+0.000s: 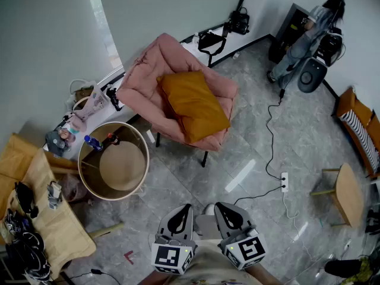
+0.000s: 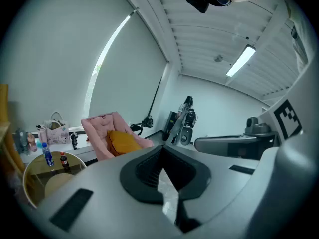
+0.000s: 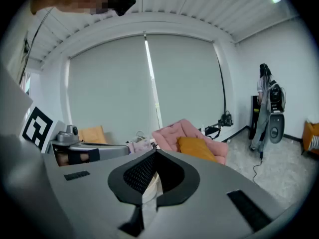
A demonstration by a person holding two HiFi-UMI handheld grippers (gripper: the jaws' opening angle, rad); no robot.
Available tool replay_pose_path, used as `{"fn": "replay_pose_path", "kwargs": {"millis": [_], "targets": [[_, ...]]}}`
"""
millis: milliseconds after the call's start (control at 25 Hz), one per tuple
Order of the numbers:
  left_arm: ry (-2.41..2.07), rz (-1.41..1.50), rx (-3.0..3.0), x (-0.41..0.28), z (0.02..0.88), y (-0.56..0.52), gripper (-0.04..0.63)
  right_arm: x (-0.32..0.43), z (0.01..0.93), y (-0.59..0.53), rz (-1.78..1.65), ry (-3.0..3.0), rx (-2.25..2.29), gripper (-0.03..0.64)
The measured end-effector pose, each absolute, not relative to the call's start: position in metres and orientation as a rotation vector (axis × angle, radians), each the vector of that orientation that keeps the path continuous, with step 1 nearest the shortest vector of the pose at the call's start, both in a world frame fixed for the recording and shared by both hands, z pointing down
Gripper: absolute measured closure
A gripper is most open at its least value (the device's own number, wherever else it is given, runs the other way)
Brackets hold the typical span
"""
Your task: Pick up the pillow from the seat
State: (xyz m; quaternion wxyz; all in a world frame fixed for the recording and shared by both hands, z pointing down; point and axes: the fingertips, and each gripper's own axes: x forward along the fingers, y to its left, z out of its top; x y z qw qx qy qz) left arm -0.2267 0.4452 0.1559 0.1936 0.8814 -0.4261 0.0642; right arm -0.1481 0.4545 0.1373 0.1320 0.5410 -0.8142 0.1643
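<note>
Left gripper (image 1: 184, 210) near round table (image 1: 145, 166)

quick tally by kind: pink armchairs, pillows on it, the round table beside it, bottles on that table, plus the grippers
pink armchair: 1
orange pillow: 1
round table: 1
bottles: 2 (blue bottle, dark bottle)
grippers: 2 (left gripper, right gripper, both with fingers shut and empty)
total: 7
</note>
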Motion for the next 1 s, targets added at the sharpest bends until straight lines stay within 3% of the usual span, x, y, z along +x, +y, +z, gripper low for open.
{"fn": "replay_pose_path", "kwargs": {"millis": [480, 1000], "targets": [[-1.195, 0.309, 2.492, -0.187, 0.153, 0.491, 0.592, -0.117, 0.137, 0.489, 0.550, -2.415, 1.641, 0.598], [-1.252, 0.369, 2.523, -0.085, 0.153, 0.503, 0.592, -0.007, 0.141, 0.500, 0.622, -2.565, 1.600, 0.598]]}}
